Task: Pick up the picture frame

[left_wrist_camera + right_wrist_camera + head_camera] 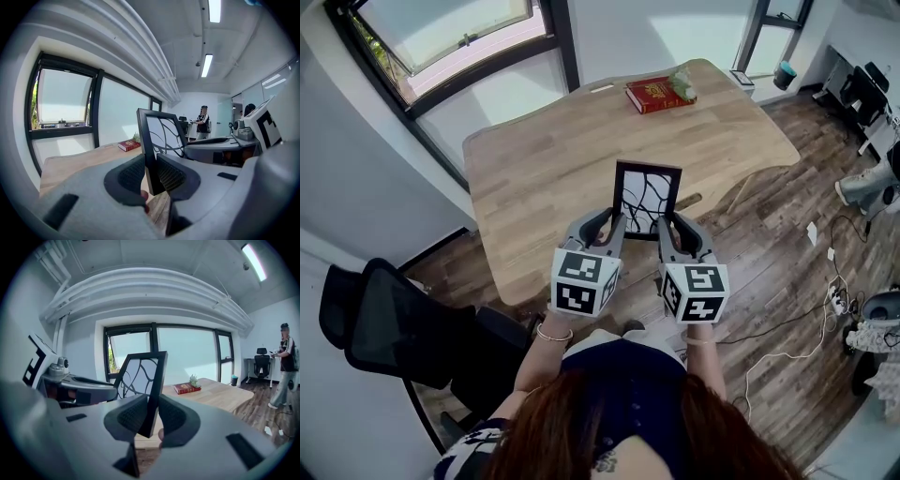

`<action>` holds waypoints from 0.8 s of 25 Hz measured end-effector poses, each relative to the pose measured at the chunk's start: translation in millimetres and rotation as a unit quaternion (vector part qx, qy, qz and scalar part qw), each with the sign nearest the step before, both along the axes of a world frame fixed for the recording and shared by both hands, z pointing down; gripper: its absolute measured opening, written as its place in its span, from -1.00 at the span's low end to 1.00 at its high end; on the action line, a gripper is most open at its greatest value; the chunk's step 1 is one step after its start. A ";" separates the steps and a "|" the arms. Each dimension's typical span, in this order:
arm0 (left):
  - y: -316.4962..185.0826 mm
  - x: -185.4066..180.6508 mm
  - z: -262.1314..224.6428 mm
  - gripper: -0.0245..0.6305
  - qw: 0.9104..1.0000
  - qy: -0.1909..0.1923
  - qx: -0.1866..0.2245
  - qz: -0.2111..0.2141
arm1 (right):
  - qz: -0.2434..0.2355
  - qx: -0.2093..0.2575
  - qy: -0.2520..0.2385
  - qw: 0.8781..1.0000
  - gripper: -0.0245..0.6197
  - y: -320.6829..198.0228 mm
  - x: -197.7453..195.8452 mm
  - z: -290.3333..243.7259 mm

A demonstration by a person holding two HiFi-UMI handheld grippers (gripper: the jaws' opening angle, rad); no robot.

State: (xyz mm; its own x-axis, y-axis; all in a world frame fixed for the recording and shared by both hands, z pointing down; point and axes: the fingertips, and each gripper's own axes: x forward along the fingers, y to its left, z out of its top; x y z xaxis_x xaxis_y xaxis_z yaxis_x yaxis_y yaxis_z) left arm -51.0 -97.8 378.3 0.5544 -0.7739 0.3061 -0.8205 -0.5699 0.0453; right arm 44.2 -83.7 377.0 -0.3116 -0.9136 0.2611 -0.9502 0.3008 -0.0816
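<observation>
The picture frame (pixel 645 199) is black-edged, with a white pane crossed by black curved lines. It hangs upright in the air above the near edge of the wooden table (pixel 544 159). My left gripper (pixel 617 223) is shut on its lower left edge, and my right gripper (pixel 661 225) is shut on its lower right edge. In the left gripper view the frame (pixel 157 140) stands pinched between the dark ribbed pads (pixel 171 174). In the right gripper view the frame (pixel 143 380) rises from between the pads (pixel 129 417) in the same way.
A red book (pixel 659 95) with a small plant beside it lies at the table's far end. A black office chair (pixel 389 323) stands at my left. Cables and a power strip (pixel 836 298) lie on the wood floor at right. A person (pixel 285 366) stands far off.
</observation>
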 end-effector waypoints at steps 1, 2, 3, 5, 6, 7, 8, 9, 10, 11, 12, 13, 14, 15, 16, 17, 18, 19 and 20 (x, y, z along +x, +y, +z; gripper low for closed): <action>3.4 -4.8 -2.0 -0.64 1.000 0.001 0.001 0.001 | 0.001 0.002 0.001 1.000 -0.69 3.7 -4.8 -2.3; 7.0 -9.6 -3.8 -0.64 1.000 0.003 0.003 0.002 | 0.002 0.005 0.002 1.000 -0.68 7.5 -9.5 -4.4; 10.4 -14.0 -5.7 -0.64 1.000 0.006 0.005 0.003 | 0.004 0.007 0.003 1.000 -0.69 11.0 -13.9 -6.7; 16.6 -21.6 -9.5 -0.64 1.000 0.011 0.009 0.005 | 0.006 0.012 0.005 1.000 -0.69 17.5 -21.4 -11.4; 19.8 -25.0 -11.2 -0.64 1.000 0.014 0.010 0.007 | 0.006 0.013 0.006 1.000 -0.69 20.9 -24.8 -13.5; 23.0 -28.4 -12.8 -0.64 1.000 0.017 0.011 0.008 | 0.007 0.015 0.008 1.000 -0.69 24.5 -28.3 -15.4; 25.8 -32.0 -14.4 -0.64 1.000 0.020 0.012 0.010 | 0.007 0.016 0.008 1.000 -0.69 27.9 -31.9 -17.4; 28.3 -35.7 -16.1 -0.64 1.000 0.022 0.013 0.011 | 0.007 0.018 0.009 1.000 -0.69 31.1 -35.7 -19.4; 30.6 -39.3 -17.7 -0.64 1.000 0.024 0.015 0.013 | 0.008 0.021 0.011 1.000 -0.69 34.1 -39.3 -21.3; 32.7 -42.5 -19.0 -0.64 0.999 0.025 0.016 0.015 | 0.009 0.023 0.012 1.000 -0.69 36.9 -42.6 -23.0; 34.8 -45.4 -20.2 -0.64 0.999 0.025 0.018 0.016 | 0.010 0.025 0.013 1.000 -0.69 39.5 -45.6 -24.4; 36.9 -47.9 -21.2 -0.64 0.999 0.026 0.019 0.018 | 0.011 0.027 0.014 0.999 -0.69 42.1 -48.1 -25.6; 39.0 -49.9 -22.2 -0.64 0.999 0.027 0.020 0.019 | 0.012 0.028 0.015 0.999 -0.69 44.6 -50.3 -26.6; 41.3 -51.8 -23.2 -0.64 0.999 0.027 0.022 0.021 | 0.014 0.028 0.015 0.999 -0.69 47.1 -52.2 -27.6; 43.5 -53.5 -24.2 -0.64 0.999 0.028 0.023 0.022 | 0.015 0.028 0.015 0.999 -0.69 49.4 -53.9 -28.4; 45.8 -55.0 -24.9 -0.64 0.999 0.029 0.024 0.023 | 0.017 0.028 0.016 0.999 -0.69 51.8 -55.5 -28.9; 47.9 -56.4 -25.2 -0.64 0.999 0.031 0.024 0.024 | 0.018 0.028 0.016 0.999 -0.69 54.1 -56.9 -29.2; 50.1 -57.6 -25.1 -0.64 0.999 0.032 0.024 0.025 | 0.019 0.027 0.017 0.999 -0.69 56.5 -58.2 -29.1; 52.3 -58.7 -24.4 -0.65 0.999 0.033 0.022 0.026 | 0.020 0.026 0.018 0.999 -0.69 59.0 -59.2 -28.5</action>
State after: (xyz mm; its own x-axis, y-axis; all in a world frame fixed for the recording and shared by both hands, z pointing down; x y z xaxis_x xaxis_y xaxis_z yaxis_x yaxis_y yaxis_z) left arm -109.7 -45.6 353.9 0.6123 -0.7554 0.2331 -0.7856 -0.6145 0.0723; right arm -15.0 -24.7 348.5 -0.2655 -0.9377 0.2243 -0.9637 0.2651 -0.0323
